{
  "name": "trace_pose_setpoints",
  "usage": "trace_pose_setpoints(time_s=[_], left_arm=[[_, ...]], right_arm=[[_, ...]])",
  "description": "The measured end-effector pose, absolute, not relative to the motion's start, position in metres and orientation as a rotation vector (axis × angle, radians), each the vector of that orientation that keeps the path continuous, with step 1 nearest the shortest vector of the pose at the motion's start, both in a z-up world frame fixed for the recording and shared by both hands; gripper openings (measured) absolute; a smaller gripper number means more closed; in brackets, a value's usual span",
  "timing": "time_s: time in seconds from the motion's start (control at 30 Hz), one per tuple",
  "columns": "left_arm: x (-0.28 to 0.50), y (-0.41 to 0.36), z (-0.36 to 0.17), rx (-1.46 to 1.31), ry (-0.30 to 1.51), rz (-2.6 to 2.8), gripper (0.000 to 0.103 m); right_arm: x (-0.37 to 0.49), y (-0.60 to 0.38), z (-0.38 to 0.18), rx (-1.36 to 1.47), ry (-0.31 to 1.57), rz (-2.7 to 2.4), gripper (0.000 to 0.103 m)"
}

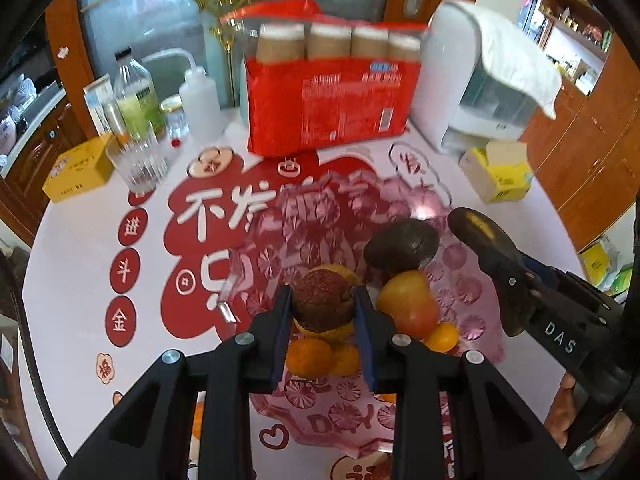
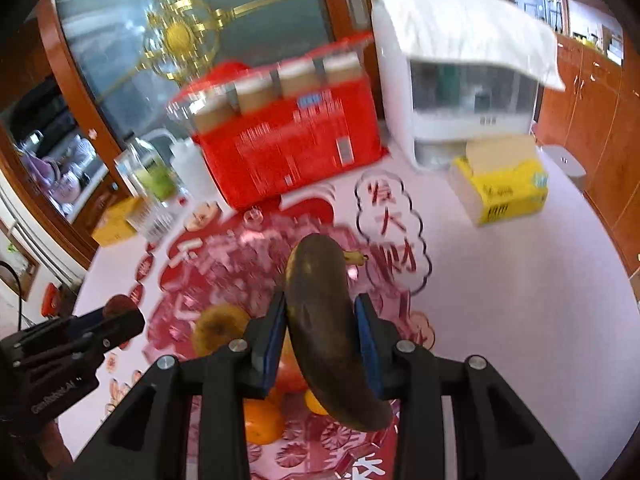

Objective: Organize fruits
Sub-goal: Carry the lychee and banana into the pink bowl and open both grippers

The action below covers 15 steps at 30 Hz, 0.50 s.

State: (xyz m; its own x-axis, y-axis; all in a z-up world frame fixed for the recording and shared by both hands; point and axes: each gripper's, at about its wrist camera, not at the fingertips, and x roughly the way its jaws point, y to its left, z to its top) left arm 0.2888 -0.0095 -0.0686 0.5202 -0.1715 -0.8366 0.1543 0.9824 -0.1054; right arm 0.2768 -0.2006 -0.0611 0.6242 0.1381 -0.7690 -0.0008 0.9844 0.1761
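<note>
Left wrist view: the left gripper [image 1: 323,312] at lower centre is clamped on a round reddish-brown fruit [image 1: 322,300], held above a clear pink patterned tray [image 1: 472,280] on the table [image 1: 80,264]. Oranges [image 1: 310,356] lie in the tray directly beneath the jaws; a red-yellow fruit [image 1: 412,304] and a dark oval fruit [image 1: 402,244] lie to the right. At right edge, the right gripper [image 1: 516,292] carries a blackened banana [image 1: 480,232]. Right wrist view: the right gripper [image 2: 322,344] at lower centre is closed on the blackened banana [image 2: 320,320], which runs lengthwise between the blue pads over the tray [image 2: 224,272]. An orange [image 2: 262,420] lies below. The left gripper [image 2: 116,320] appears at lower left. A red package [image 2: 288,152] stands at upper centre.
</note>
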Motion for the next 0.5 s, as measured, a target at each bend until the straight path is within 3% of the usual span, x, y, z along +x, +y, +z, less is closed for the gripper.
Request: trace_pose_setpoints(time_s=[0.5], left_arm=[[0.297, -0.024, -0.102, 0.015, 1.075, -0.196, 0.029]], right_arm=[[0.271, -0.173, -0.082, 0.039, 0.909, 0.168, 0.038]])
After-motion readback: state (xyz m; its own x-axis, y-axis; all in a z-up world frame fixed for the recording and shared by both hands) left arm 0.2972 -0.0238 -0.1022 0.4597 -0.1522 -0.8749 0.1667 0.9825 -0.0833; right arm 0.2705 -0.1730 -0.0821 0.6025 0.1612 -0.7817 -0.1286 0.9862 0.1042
